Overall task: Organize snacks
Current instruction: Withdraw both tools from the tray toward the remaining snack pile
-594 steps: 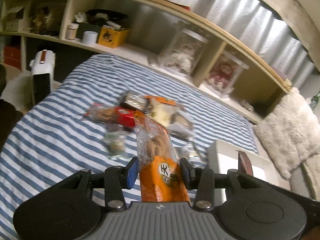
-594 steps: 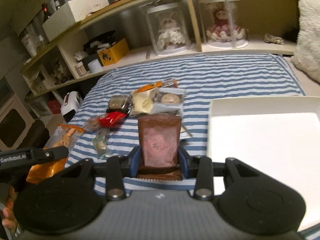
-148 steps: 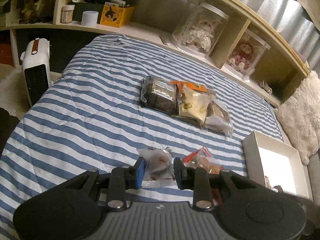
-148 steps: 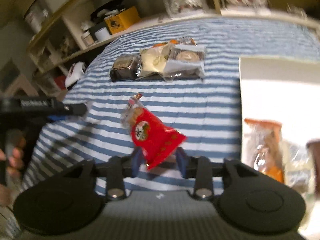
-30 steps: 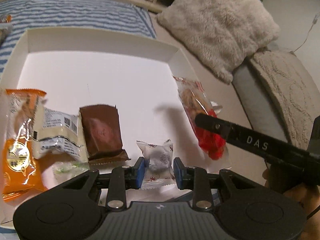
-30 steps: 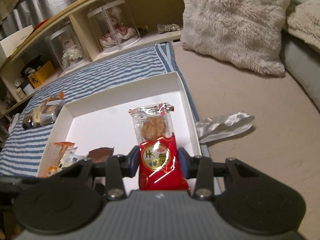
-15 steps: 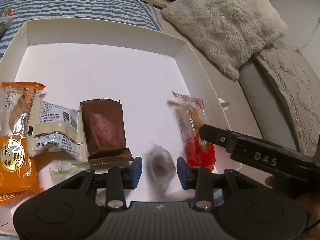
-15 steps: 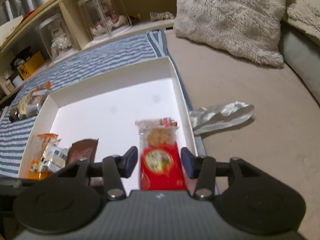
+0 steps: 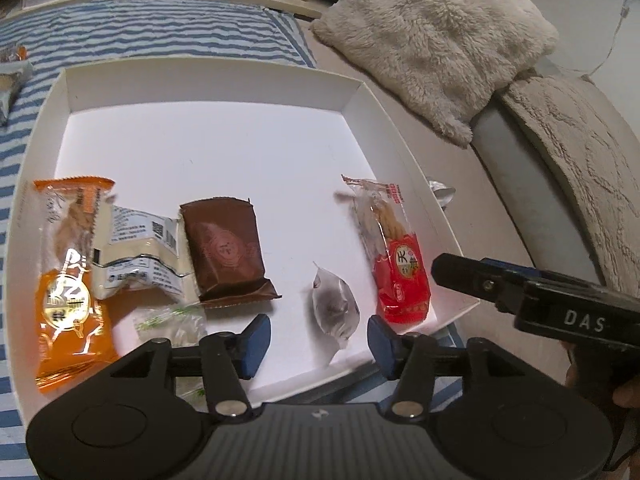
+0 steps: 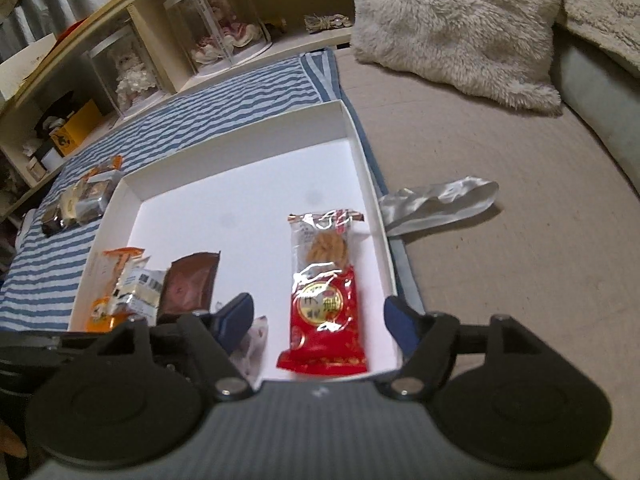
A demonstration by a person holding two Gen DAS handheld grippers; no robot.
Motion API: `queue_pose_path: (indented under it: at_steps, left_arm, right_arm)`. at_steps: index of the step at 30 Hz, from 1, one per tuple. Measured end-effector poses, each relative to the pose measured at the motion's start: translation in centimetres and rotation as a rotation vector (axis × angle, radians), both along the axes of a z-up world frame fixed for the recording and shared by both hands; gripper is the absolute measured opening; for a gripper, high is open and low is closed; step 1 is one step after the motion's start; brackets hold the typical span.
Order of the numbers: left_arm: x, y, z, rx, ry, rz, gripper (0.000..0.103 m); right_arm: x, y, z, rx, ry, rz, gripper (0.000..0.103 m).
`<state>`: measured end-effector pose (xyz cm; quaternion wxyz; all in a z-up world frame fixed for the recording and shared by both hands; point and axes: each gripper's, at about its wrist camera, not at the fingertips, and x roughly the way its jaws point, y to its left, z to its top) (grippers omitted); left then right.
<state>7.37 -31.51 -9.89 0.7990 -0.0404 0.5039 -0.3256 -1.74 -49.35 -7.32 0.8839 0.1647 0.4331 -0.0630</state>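
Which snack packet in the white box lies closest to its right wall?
The red packet, lying alone beside the right wall; the orange, white and brown ones sit at the left.

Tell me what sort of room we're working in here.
Most likely a bedroom: a blue-and-white striped bedspread, a fluffy cream pillow, and a curved wooden headboard shelf holding dolls in clear display cases.

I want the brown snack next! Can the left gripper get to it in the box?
Probably yes. The brown snack lies flat in the white box just ahead of the left gripper, whose jaws are opening with nothing between them. Only the white packet overlaps one edge.
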Motion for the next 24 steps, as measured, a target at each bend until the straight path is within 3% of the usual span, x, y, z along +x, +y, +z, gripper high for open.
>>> queue_pose_path:
  at_steps: [13, 24]
  left_arm:
    - [-1.1, 2.8, 3.0, 0.043, -0.089, 0.005, 0.100]
    - [-1.5, 6.0, 5.3, 0.059, -0.139, 0.033, 0.103]
  right_arm:
    - [-2.1, 1.0, 2.8, -0.059, -0.038, 0.030, 0.102]
    - [-3.1, 2.1, 4.2, -0.114, -0.049, 0.032, 0.103]
